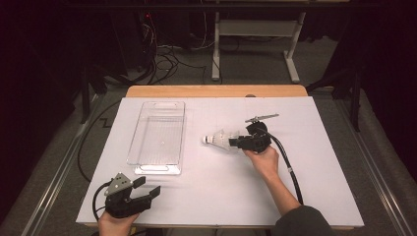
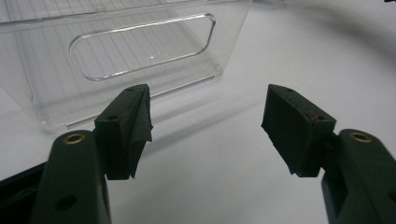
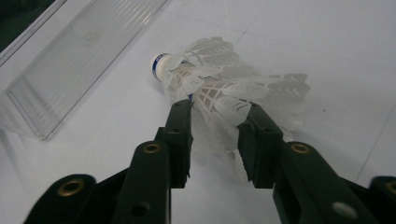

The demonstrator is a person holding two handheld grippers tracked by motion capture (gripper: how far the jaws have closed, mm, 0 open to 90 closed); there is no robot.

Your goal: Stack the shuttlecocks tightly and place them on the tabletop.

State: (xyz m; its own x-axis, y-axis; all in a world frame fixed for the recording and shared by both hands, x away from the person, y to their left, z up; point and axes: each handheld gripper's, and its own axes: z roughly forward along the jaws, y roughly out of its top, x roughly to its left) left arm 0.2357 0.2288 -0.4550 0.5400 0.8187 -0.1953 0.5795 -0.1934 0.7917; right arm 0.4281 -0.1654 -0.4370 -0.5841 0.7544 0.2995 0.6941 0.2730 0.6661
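Observation:
A white feathered shuttlecock (image 1: 219, 139) lies on its side on the white table top, cork end pointing left toward a clear plastic bin (image 1: 160, 135). My right gripper (image 1: 232, 142) reaches it from the right. In the right gripper view the black jaws (image 3: 215, 116) stand apart on either side of the shuttlecock's (image 3: 224, 84) feather skirt, and the feathers spread past both pads without looking squeezed. My left gripper (image 1: 147, 187) rests near the front left corner, open and empty. In the left gripper view its jaws (image 2: 208, 116) face the bin's near end wall (image 2: 116, 56) with the handle cut-out.
The clear bin (image 3: 70, 60) is empty and lies lengthwise left of centre. A black cable (image 1: 290, 167) trails from the right gripper toward the front edge. A wooden table edge (image 1: 216, 91) shows at the back, with floor cables and a desk frame beyond.

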